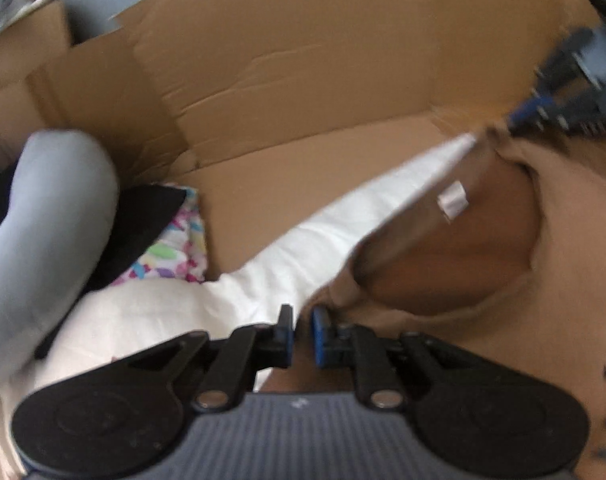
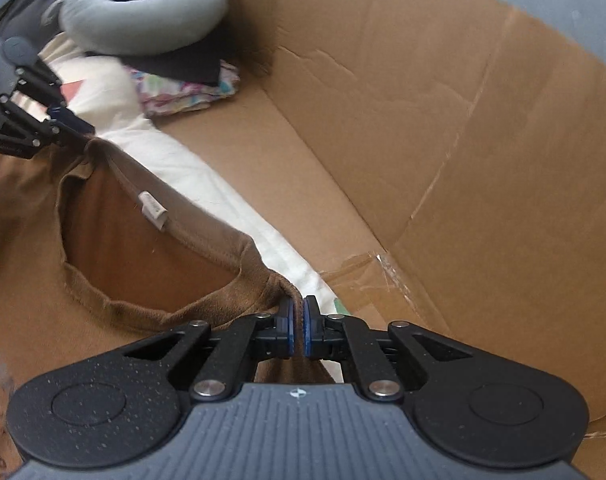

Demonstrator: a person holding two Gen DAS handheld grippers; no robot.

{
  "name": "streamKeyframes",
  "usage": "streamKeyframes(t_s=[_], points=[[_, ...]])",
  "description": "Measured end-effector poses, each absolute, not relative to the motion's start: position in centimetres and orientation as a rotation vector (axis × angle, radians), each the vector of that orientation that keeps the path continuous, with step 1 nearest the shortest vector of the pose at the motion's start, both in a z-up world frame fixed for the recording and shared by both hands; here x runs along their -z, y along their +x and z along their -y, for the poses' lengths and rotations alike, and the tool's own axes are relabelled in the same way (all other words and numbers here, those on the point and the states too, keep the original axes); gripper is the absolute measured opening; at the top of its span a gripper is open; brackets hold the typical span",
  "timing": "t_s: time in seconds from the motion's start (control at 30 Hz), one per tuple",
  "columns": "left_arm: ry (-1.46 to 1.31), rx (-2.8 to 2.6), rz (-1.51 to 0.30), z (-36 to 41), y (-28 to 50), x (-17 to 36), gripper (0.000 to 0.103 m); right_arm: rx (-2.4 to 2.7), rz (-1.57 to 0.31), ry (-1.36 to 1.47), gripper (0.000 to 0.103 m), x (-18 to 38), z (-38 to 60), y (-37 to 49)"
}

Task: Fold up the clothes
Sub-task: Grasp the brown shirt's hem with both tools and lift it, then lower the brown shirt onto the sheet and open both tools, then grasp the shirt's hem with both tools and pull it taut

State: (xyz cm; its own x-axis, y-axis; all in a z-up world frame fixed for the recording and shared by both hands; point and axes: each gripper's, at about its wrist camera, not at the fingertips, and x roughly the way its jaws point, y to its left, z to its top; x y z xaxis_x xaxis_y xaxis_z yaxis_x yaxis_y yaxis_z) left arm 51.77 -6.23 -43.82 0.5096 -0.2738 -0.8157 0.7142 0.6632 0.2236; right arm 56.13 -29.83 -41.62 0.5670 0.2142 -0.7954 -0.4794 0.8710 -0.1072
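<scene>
**Both grippers pinch the brown shirt's collar**

Left gripper (image 1: 302, 334) clamps the brown shirt (image 2: 23, 272) at one shoulder edge of the neckline; right gripper (image 2: 297, 330) is clenched on the opposite shoulder, the collar stretched open between them. Shirt hangs over a white sheet (image 2: 207, 184), beside a cardboard wall (image 2: 443, 140) with bare cardboard floor free alongside. Farther off lie a grey pillow (image 2: 143, 20) and a patterned cloth (image 2: 187, 92)

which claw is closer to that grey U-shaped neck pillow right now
Left. The left claw pinches the brown cotton T-shirt's shoulder on the side where the grey U-shaped neck pillow lies; the right claw grips the opposite shoulder, across the neckline from it.
</scene>
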Motion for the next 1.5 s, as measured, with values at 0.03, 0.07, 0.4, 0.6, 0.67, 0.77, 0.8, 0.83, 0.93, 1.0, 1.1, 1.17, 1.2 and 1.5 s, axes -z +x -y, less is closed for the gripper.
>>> streamKeyframes(t_s=[0.03,0.07,0.4,0.6,0.67,0.77,0.8,0.83,0.93,1.0,1.1,1.17,1.2,1.5], points=[[0.551,0.608,-0.833,5.9,52.2,43.6,0.014,-0.402,-0.888,-0.318,0.004,41.9,29.9,56.4],[0.508,0.584,-0.827,5.6,52.4,43.3,0.014,-0.393,-0.891,-0.3,0.004,42.0,30.0,56.4],[0.436,0.626,-0.806,3.8,50.7,40.0,0.014,-0.357,-0.812,-0.162,0.024,39.0,32.9,55.9],[0.493,0.64,-0.859,2.7,48.4,40.9,0.015,-0.408,-0.853,-0.181,0.023,38.7,33.5,54.7],[0.46,0.583,-0.877,1.6,48.3,41.0,0.015,-0.416,-0.871,-0.189,0.023,39.4,33.3,54.2],[0.408,0.503,-0.86,-0.4,48.0,40.5,0.021,-0.402,-0.886,-0.185,0.023,40.2,33.2,53.4],[0.409,0.488,-0.86,-1.0,47.9,40.4,0.026,-0.392,-0.887,-0.179,0.023,40.3,33.3,53.1],[0.412,0.474,-0.859,-1.6,47.8,40.4,0.03,-0.387,-0.881,-0.174,0.023,40.2,33.5,52.9],[0.425,0.427,-0.876,-3.3,47.9,40.6,0.031,-0.371,-0.859,-0.16,0.023,39.9,34.3,52.1],[0.412,0.404,-0.882,-4.2,48.1,40.7,0.032,-0.353,-0.846,-0.155,0.023,39.5,35.1,51.7],[0.399,0.372,-0.886,-5.4,48.4,40.8,0.038,-0.309,-0.836,-0.159,0.023,39.0,36.6,51.5],[0.39,0.352,-0.896,-5.9,48.6,41.2,0.038,-0.278,-0.833,-0.161,0.023,38.8,37.7,51.3],[0.379,0.346,-0.905,-6.1,48.7,41.4,0.038,-0.261,-0.834,-0.161,0.023,38.8,38.3,51.2],[0.252,0.308,-1.011,-7.8,49.5,43.2,0.035,-0.212,-0.89,-0.08,0.025,40.1,42.3,50.0]])
